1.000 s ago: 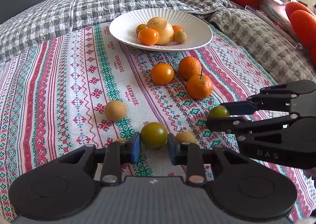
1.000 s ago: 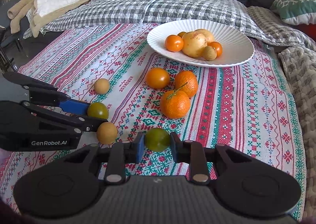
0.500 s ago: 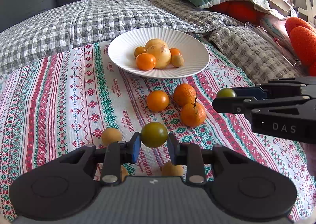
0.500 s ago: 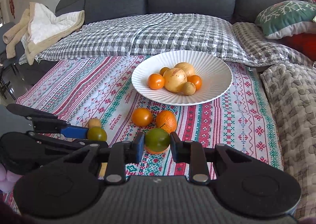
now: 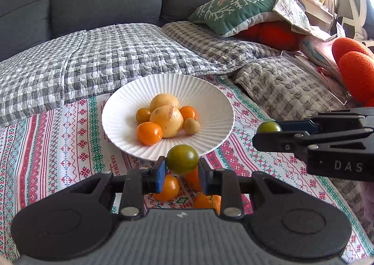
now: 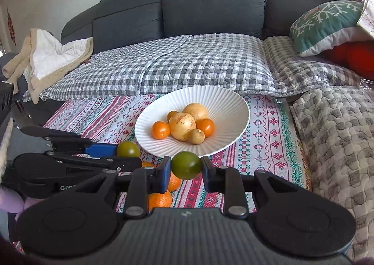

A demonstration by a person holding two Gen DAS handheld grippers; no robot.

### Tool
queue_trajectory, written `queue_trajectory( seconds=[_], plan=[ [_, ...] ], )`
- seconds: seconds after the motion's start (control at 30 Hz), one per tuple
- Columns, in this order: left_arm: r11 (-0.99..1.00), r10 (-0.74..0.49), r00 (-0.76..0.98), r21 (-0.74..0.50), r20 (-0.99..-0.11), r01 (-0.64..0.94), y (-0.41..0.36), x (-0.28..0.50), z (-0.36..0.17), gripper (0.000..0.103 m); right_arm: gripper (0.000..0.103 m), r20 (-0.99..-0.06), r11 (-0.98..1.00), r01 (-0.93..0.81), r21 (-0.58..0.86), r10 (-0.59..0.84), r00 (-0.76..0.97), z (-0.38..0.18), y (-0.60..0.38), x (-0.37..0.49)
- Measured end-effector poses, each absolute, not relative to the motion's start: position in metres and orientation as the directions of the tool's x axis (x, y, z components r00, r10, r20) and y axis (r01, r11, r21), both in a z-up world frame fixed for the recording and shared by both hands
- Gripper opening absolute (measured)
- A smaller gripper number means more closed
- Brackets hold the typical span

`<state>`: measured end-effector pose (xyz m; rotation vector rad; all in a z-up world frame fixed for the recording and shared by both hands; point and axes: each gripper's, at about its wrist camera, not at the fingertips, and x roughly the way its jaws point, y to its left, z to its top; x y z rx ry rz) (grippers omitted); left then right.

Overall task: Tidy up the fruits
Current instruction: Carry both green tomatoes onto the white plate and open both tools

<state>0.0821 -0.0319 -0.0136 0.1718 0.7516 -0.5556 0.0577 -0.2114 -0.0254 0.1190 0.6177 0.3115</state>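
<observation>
My left gripper point(image 5: 182, 169) is shut on a green tomato point(image 5: 182, 159) and holds it in the air just short of the near rim of the white ribbed plate point(image 5: 121, 110). My right gripper point(image 6: 185, 170) is shut on a second green tomato point(image 6: 186, 165), also lifted, near the plate's point(image 6: 233, 106) front rim. Each gripper shows in the other's view, the right one point(image 5: 268, 134) with its tomato point(image 5: 268, 127), the left one point(image 6: 127, 155) with its tomato point(image 6: 128, 148). The plate holds two yellow fruits, orange tomatoes and a small brownish fruit.
Oranges point(image 5: 206, 202) and an orange tomato point(image 5: 167, 188) lie on the patterned cloth point(image 5: 58, 148) below my grippers. A checked quilt point(image 5: 93, 54), grey sofa back and cushions point(image 5: 233, 10) lie beyond the plate. A beige blanket point(image 6: 46, 59) sits at the left.
Both grippers have risen off the cloth with their green tomatoes and moved forward toward the plate. The loose fruit on the cloth now lies below and behind the fingertips.
</observation>
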Motion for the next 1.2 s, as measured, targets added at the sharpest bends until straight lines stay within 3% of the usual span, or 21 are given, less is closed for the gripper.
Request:
queue_trajectory(
  seconds=[0.77,1.2],
  plan=[
    [0.819,-0.451,0.562,-0.073,-0.693,0.569,-0.06,0.125,-0.035,0.022,0.025,-0.536,0.942,-0.204,0.266,0.32,0.781,-0.045,-0.232,0.109],
    [0.819,-0.445,0.556,-0.068,-0.702,0.57,-0.06,0.128,-0.04,0.022,0.025,-0.579,0.956,-0.211,0.204,0.292,0.762,-0.056,-0.221,0.118]
  ],
)
